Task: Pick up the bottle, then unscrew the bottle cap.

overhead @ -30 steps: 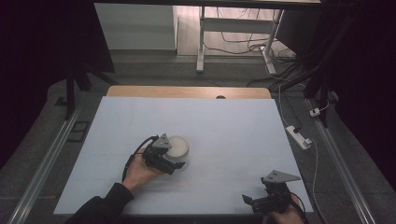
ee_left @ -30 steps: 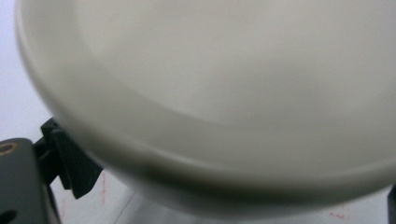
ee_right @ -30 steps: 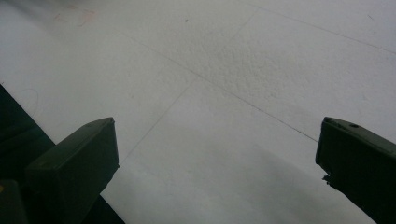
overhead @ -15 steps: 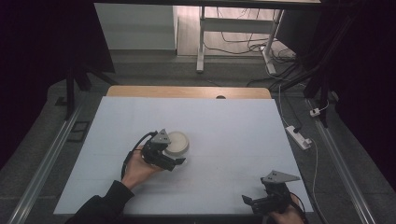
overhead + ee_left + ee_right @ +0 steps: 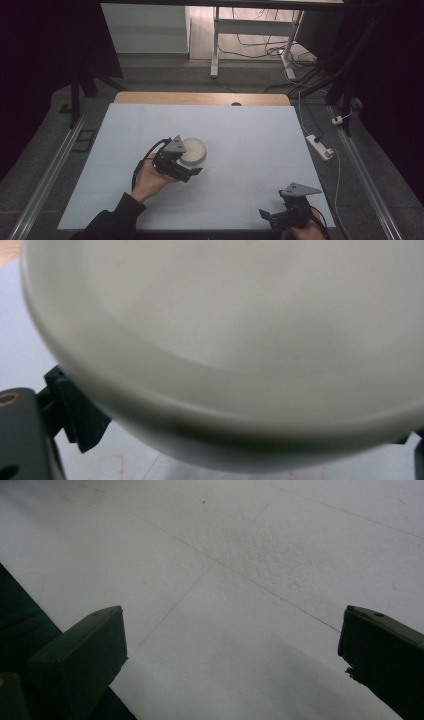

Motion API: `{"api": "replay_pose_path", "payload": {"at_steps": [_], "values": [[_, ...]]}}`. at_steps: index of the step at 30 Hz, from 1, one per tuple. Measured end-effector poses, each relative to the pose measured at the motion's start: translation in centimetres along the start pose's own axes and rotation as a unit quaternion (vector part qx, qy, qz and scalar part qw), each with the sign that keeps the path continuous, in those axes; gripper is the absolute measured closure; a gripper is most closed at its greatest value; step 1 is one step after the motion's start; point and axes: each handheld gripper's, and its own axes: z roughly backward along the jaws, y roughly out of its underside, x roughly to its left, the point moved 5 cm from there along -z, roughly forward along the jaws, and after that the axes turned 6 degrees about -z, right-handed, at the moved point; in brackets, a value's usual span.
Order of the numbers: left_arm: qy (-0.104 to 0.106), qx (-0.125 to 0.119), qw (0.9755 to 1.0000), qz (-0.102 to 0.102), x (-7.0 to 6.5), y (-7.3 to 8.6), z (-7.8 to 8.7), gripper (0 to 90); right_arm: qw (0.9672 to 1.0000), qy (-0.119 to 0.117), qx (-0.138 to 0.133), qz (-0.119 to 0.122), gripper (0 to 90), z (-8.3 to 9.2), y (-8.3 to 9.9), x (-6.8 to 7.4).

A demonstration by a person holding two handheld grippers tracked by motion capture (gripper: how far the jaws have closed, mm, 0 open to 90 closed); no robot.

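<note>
Where the person's left hand [image 5: 150, 179] enters from the lower left of the high view, the left gripper [image 5: 192, 169] sits at the near-left edge of a shallow, round, off-white dish with a raised rim [image 5: 193, 151], which rests on the pale blue-white table cover [image 5: 250, 140] a little left of the table's middle. Seen along the left gripper view, the dish's rim [image 5: 200, 405] curves across the frame just ahead of the camera, with one black jaw visible at the lower left beside and under the rim; the other jaw is barely in sight at the right edge, so whether the jaws are clamped on the rim or merely bracketing it cannot be told. The dish thus lies directly ahead of this gripper, touching or nearly touching it, and being round it offers no long axis to align with. Farther right, at the near-right corner of the cover, the right gripper [image 5: 280, 216] rests well apart from the dish. Its own view shows both black jaws standing wide apart over bare cover, with nothing between them. By position, the left gripper is by far the nearer to the dish, and any coming move on it would likely fall to that side.
</note>
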Motion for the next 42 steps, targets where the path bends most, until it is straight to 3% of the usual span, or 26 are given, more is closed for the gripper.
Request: {"api": "replay_pose_path", "payload": {"at_steps": [22, 33, 42], "values": [[0.039, 0.0, 0.9992, -0.012, -2.3, -0.9, -1.0, 7.4, 0.9999, -0.009, -0.007, -0.007, 0.0, 0.1, 0.0, -0.1], [0.039, 0.001, 0.9992, -0.013, -2.3, -0.7, -1.1, 7.5, 0.9999, -0.007, -0.009, -0.001, 0.0, 0.2, -0.1, 0.0], [0.037, 0.005, 0.9991, -0.018, -2.5, -0.5, -1.2, 7.5, 0.9993, -0.005, -0.035, 0.01, 0.0, 0.5, -0.5, 0.5]]}}
